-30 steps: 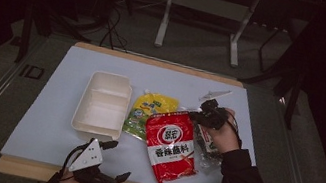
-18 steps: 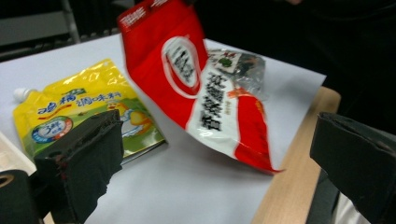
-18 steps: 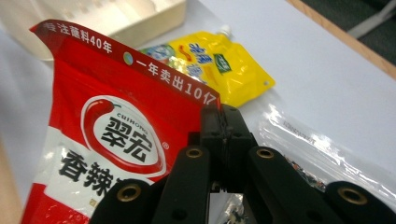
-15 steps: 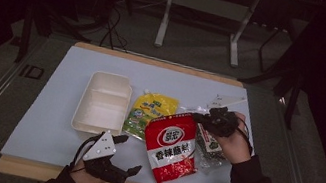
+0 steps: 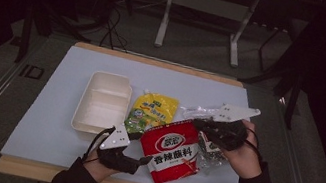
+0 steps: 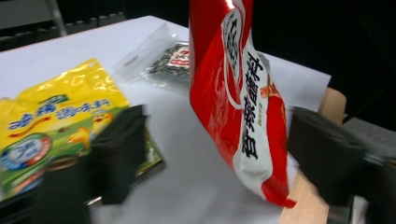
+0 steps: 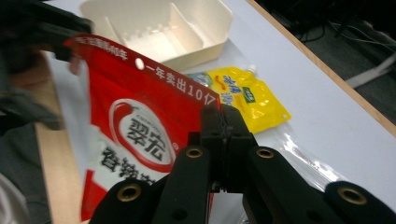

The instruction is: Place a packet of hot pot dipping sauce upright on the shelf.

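Two grippers on one red seasoning pouch [image 5: 171, 151]. Right gripper [image 7: 225, 122] has its jaws pressed together on the pouch's top corner, lifting that edge off the white table mat [image 5: 66, 79]; pouch hangs tilted, lower end near the mat's front edge by the wooden table rim [image 6: 308, 205]. Left gripper [image 6: 212, 156] jaws spread wide, one each side of the pouch, not touching it. Yellow sauce pouch [image 5: 153, 111] lies flat just beside it, partly tucked under the red one. Clear bag of dark seeds [image 6: 166, 58] behind the pouch. Empty white divided tray [image 5: 103, 101] left of the yellow pouch.
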### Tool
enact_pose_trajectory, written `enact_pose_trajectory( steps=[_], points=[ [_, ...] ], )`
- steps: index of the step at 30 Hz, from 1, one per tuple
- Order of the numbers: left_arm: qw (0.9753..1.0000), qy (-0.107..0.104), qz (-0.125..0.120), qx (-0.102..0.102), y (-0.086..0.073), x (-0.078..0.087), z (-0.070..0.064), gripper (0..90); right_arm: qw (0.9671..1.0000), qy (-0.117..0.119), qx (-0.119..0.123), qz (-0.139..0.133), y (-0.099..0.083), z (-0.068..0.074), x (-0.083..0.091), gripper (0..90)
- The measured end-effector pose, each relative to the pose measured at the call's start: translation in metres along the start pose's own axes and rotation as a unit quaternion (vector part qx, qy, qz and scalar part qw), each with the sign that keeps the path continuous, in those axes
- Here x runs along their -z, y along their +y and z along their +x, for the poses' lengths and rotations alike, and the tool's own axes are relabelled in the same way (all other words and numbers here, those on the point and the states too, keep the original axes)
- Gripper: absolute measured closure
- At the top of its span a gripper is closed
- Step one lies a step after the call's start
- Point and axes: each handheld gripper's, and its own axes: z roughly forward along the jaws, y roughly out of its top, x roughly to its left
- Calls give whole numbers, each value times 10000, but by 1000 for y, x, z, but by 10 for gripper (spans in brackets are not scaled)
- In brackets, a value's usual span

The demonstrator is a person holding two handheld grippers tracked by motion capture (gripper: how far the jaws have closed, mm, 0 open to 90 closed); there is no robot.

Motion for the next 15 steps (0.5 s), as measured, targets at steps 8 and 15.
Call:
enact_pose_trajectory(
  steps=[8, 15],
  points=[
    [9994, -347, 17, -79, -2, -21, -3, 574, 9998, 126, 19, -170, 0, 8, 12, 900],
    [9989, -451, -52, -130, 5, -22, -4, 802, 9996, 167, 30, -237, 1, 10, 16, 900]
  ],
)
